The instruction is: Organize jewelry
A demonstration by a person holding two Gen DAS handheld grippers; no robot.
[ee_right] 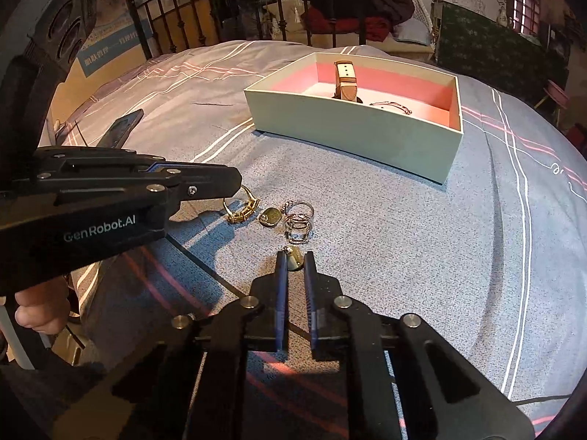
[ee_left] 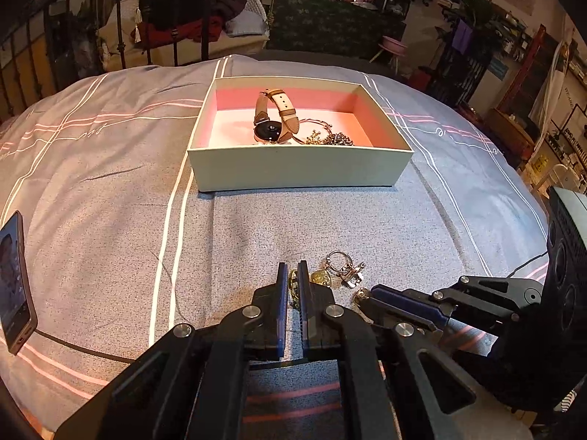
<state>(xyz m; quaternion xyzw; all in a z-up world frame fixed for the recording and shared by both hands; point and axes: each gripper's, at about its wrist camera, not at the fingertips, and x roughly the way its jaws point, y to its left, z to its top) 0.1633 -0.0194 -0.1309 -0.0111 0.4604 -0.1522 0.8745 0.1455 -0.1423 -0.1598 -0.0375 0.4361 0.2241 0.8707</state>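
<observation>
The left claw (ee_left: 292, 278) is pinched on a gold ring (ee_left: 293, 286) that lies on the bed (ee_left: 110, 201); the right claw (ee_right: 294, 261) is narrowed on a small pale pendant (ee_right: 293, 258). Just past the tips of both claws sit a gold charm (ee_right: 269, 216) and a cluster of silver rings (ee_right: 299, 220). Farther ahead stands an open box (ee_left: 301, 168) with a pink lining, holding a watch (ee_left: 269, 121), a thin bracelet (ee_right: 390, 105) and a dark beaded piece (ee_left: 335, 139). Off to the left claw's left, a phone (ee_left: 14, 286) lies on the bed
</observation>
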